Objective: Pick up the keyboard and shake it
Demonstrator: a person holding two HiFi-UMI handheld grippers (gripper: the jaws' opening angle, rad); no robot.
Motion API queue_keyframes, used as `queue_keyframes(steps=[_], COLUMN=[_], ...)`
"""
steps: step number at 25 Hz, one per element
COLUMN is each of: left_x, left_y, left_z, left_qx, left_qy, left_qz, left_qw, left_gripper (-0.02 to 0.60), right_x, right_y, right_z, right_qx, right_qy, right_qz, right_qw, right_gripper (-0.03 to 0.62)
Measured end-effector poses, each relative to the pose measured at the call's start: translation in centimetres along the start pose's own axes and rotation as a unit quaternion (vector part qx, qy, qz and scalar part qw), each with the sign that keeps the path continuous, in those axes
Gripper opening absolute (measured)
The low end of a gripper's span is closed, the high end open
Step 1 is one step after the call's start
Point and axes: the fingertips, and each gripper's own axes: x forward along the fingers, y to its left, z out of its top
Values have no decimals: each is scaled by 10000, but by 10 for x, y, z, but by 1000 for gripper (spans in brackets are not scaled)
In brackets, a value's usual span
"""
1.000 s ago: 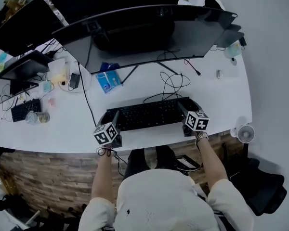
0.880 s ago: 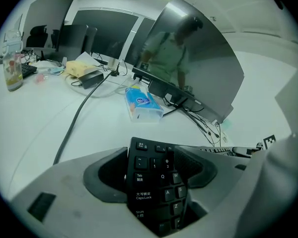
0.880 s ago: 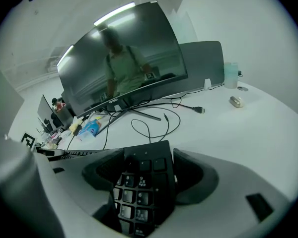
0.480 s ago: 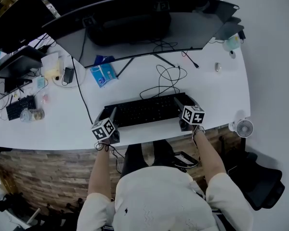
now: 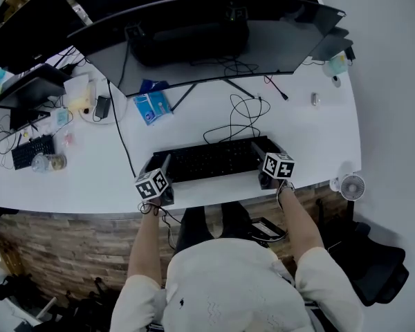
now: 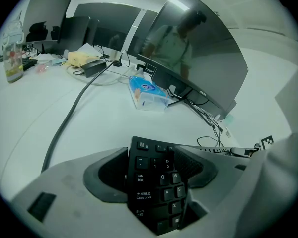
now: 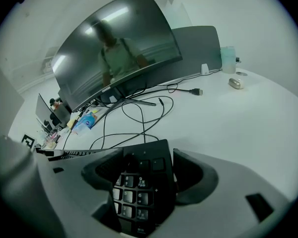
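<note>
White desk point(image 5: 311, 140): left hand-held gripper point(image 6: 151, 180) and right hand-held gripper point(image 7: 141, 175) pinch keyboard point(image 5: 207, 159) ends ("Caps Lock" left).

Both forearms reach forward from the body, elbows bent and spread a little outward. The left claw point(image 5: 165, 164) angles inward to the right, its jaws closed on the left end of the keyboard point(image 5: 211, 159). The right claw point(image 5: 260, 151) angles inward the other way, jaws clamped on the right end. Each marker cube sits just ahead of its wrist
</note>
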Motion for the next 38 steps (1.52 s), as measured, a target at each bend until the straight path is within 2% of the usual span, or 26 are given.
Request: queue_keyframes(steps=[6, 11, 15, 16, 17, 20, 25, 31, 38], left_x=[-2, -6, -19, -24, -29, -43, -67, -103, -132], left_y=[2, 2, -4, -10, -17, -42, -79, -115, -159], left_z=[-1, 0, 10, 15, 20, 36, 59, 74, 88], left_qx=[7, 166, 271, 307, 373, 596, 834, 876, 1244], left_qy=[-43, -39, -259, -335, -417, -665, -1048, -1410, -1770], left_qz=[36, 256, 315, 268, 210, -18, -213, -341, -652], left_qw=[10000, 9995, 9988, 9986, 9982, 9960, 9908, 9855, 9742], left_gripper=[287, 285, 256, 228, 174, 85, 32, 16, 14], right_x=[-4, -13, -31, -37, -43, -62, -86, -115, -150], right_y=[6, 8, 35, 44, 53, 79, 116, 148, 183], right_z=[10, 20, 36, 42, 48, 69, 88, 91, 100], right_qx=[-286, -40, 92, 96, 104, 164, 121, -203, -578], right_qy=[-86, -217, -393, -452, -522, -772, -1028, -1215, -1708], right_qz=[-85, -35, 274, 332, 378, 523, 704, 790, 928], right_qw=[9995, 9997, 9988, 9984, 9979, 9955, 9921, 9892, 9792], right_gripper=[301, 293, 234, 208, 171, 99, 1, 0, 0])
